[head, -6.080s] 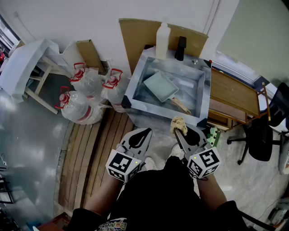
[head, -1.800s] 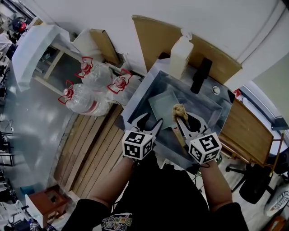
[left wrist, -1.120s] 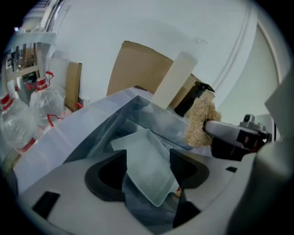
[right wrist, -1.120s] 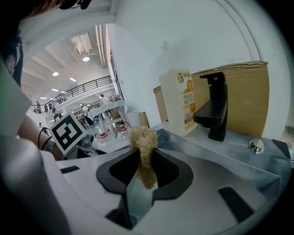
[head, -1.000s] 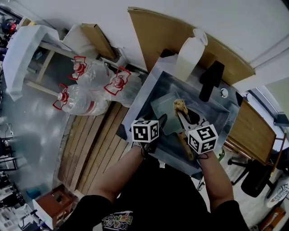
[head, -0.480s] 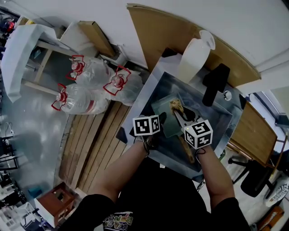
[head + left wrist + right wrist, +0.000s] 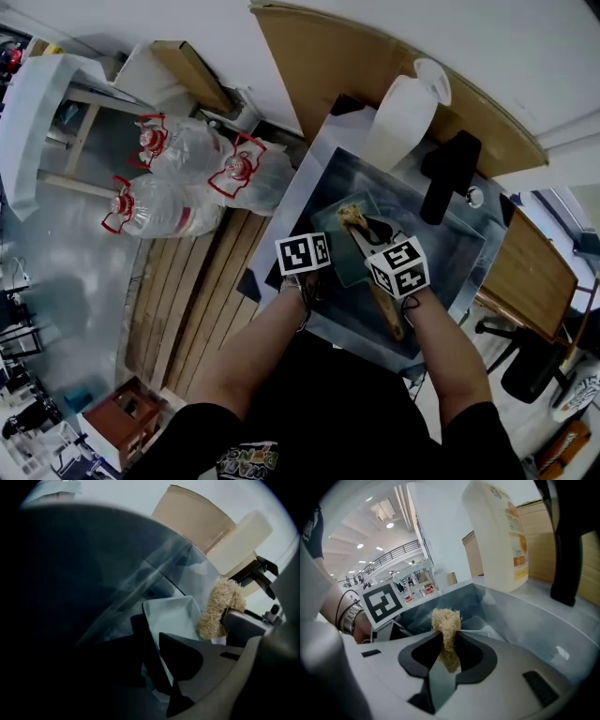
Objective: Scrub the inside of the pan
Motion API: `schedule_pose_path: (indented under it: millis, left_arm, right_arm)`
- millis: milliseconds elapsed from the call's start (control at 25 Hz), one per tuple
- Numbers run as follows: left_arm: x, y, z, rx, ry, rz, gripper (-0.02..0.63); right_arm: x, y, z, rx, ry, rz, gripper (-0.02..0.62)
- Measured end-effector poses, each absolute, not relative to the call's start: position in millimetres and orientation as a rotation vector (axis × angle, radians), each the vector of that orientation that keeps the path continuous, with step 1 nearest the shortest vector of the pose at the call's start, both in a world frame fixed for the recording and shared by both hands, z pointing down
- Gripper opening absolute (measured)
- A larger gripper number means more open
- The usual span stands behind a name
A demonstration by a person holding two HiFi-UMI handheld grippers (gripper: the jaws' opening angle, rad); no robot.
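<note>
The left gripper is reaching down into the sink, and its jaws have just been closing. They are standing on either side of the pan's near side wall, and in that dim view they seem to be pinching it. The pan, a pale green rectangle, is lying flat on the sink floor directly ahead of this gripper. Its long axis is running away from the jaws' right side. The wooden handle is pointing back toward the person, passing beneath the right gripper. That gripper's jaws are clamping a tan fibrous scrubber, whose tuft is sticking up past the tips and hanging over the pan's far end. A white bottle is standing beyond both grippers on the sink's back edge.
</note>
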State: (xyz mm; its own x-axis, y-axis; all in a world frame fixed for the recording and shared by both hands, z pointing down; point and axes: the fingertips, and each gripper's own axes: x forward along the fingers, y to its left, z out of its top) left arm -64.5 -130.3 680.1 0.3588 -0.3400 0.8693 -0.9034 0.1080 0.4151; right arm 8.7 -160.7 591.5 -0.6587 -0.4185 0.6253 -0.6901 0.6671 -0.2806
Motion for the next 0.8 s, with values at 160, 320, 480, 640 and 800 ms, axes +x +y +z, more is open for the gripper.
schedule_pose_path:
  millis: [160,320,480,640,800]
  left_arm:
    - [-65.4,-131.6,675.5,1.448,-1.202,0.614,0.086]
    - [-65.4,-130.5,677.9,1.448,-1.202,0.617,0.086]
    - [-64.9,-131.3,676.6,1.447,-1.202,0.616,0.086]
    - [-65.6,-131.2,676.1,1.449,-1.202,0.618,0.086]
    - [-65.6,-131.3,676.1,1.45,-1.202,0.617,0.086]
  right_arm:
    - [-3.2,-164.5,606.2,0.781,-2.328,0.644,0.101]
    - [-17.6,-162.6,623.1,0.71,-2.3,0.642,0.101]
    - [-29.3,-160.3,637.2,0.643,-2.281,0.638,0.101]
    - [-39.7,-161.3,640.9,0.594,-2.284,0.638,0.101]
    - [-46.0,-166.5,643.6,0.583,-2.272,0.659,0.101]
